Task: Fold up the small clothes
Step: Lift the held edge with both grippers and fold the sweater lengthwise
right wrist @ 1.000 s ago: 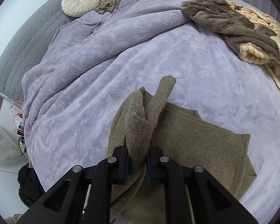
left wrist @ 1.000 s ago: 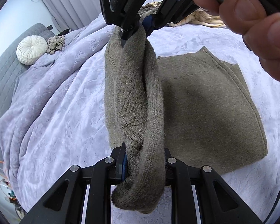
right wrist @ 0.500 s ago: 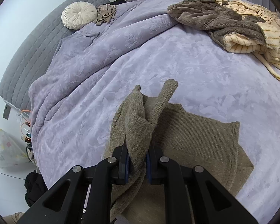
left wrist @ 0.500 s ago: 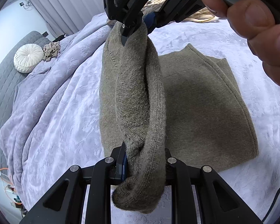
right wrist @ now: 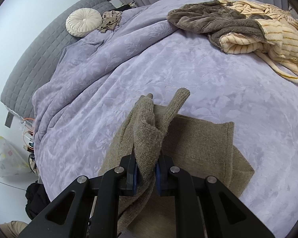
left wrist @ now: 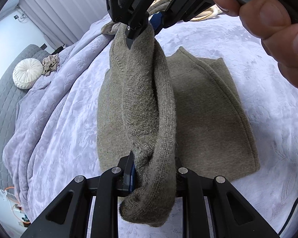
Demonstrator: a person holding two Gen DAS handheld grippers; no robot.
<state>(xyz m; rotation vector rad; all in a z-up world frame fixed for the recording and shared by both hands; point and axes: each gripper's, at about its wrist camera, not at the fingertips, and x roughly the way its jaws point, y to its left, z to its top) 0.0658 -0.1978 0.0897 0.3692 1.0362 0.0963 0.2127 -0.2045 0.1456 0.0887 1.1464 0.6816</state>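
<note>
Open lilac blanket (right wrist: 188, 63) is lying bare around the sweater (left wrist: 204, 115); a heap of robes (right wrist: 248, 27) is blocking the far right, a cushion (right wrist: 83, 21) the far left.

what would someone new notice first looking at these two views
First, the olive-brown knit sweater on the lavender bedspread, with one edge lifted into a rope-like band pinched at either end by the left gripper and right gripper. Next, the heap of brown and cream striped fleece garments at the bed's far right, and the round white cushion on the grey headboard side, far left.
</note>
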